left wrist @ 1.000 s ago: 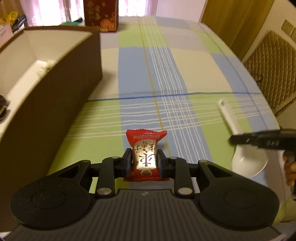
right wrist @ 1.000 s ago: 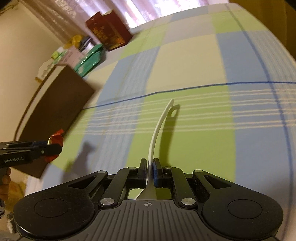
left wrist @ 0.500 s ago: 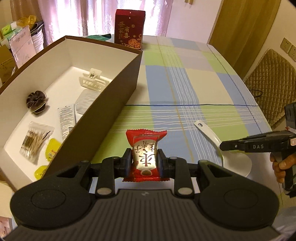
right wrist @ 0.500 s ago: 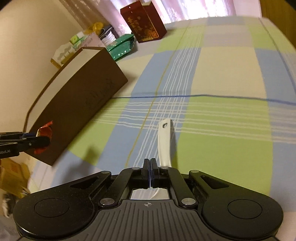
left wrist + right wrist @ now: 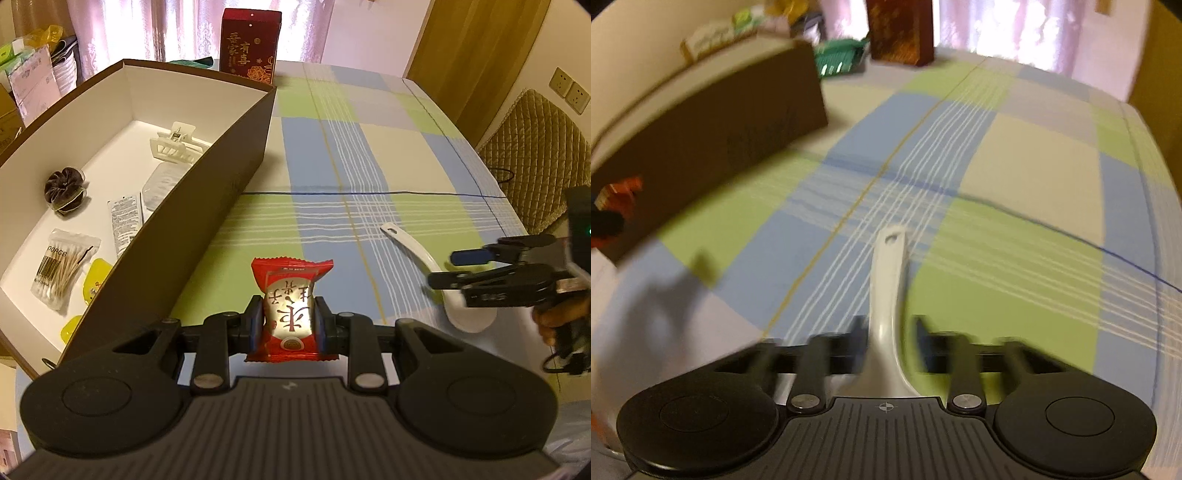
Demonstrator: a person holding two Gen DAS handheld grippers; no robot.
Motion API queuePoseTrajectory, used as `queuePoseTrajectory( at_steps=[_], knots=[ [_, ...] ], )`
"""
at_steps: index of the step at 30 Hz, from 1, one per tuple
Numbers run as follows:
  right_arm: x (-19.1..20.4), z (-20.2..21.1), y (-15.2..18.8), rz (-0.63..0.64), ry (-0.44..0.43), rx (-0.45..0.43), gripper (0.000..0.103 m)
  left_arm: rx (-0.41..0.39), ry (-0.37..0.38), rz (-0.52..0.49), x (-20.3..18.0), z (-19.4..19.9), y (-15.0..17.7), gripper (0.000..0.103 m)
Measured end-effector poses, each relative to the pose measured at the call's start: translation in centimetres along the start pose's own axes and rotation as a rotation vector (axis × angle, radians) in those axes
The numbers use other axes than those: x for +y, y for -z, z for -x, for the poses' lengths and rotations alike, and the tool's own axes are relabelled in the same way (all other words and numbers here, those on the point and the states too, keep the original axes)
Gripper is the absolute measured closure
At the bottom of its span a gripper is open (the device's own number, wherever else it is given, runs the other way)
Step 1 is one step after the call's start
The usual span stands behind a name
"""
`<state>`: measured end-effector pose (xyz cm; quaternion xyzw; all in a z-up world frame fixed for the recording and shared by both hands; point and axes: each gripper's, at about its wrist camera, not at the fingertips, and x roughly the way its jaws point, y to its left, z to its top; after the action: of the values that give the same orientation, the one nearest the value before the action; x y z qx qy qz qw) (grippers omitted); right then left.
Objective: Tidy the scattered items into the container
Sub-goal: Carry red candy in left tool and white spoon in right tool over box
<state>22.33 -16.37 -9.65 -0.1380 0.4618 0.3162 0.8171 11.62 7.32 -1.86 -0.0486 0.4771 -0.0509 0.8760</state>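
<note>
My left gripper (image 5: 289,322) is shut on a red snack packet (image 5: 291,306) and holds it above the table, just right of the brown box (image 5: 207,206). The box holds a white hair clip (image 5: 176,147), a dark scrunchie (image 5: 64,188), a bag of cotton swabs (image 5: 61,271) and sachets. A white ceramic spoon (image 5: 888,288) lies on the checked tablecloth; it also shows in the left wrist view (image 5: 417,254). My right gripper (image 5: 886,328) is open, with its fingers on either side of the spoon's handle. The right wrist view is blurred.
A red gift box (image 5: 249,46) stands at the table's far end, with a green item (image 5: 836,61) beside it. A padded chair (image 5: 535,147) stands to the right of the table. Boxes and bags (image 5: 29,70) are stacked left of the table.
My right gripper has opened and let go of the spoon, which now lies flat on the cloth. My left gripper has shifted slightly, still holding the packet by the box.
</note>
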Motion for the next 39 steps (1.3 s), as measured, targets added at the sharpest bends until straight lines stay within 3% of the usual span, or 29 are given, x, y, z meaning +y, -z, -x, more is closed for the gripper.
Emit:
queuePoseTrajectory(
  at_steps=[3,12,18,27,39],
  knots=[
    [1.0,0.1,0.1,0.068,0.025,-0.026,0.084,-0.002,-0.008,0.005,0.1,0.3,0.2,0.080],
    [-0.5,4.6,0.0,-0.109,-0.068,-0.237,0.084,-0.023,-0.028,0.027,0.6,1.6,0.7,0.080],
    [0.1,7.3,-2.0,-0.110,-0.068,-0.373,0.085,-0.060,-0.024,0.008,0.6,2.3,0.0,0.080],
    [2.6,9.9,-6.4,-0.037,-0.119,-0.448,0.085,-0.147,-0.041,-0.014,1.5,4.2,-1.6,0.080],
    [7.8,10.3,-11.8,0.055,-0.235,-0.515,0.085,-0.220,-0.130,0.029,6.5,6.8,-2.9,0.080]
  ],
)
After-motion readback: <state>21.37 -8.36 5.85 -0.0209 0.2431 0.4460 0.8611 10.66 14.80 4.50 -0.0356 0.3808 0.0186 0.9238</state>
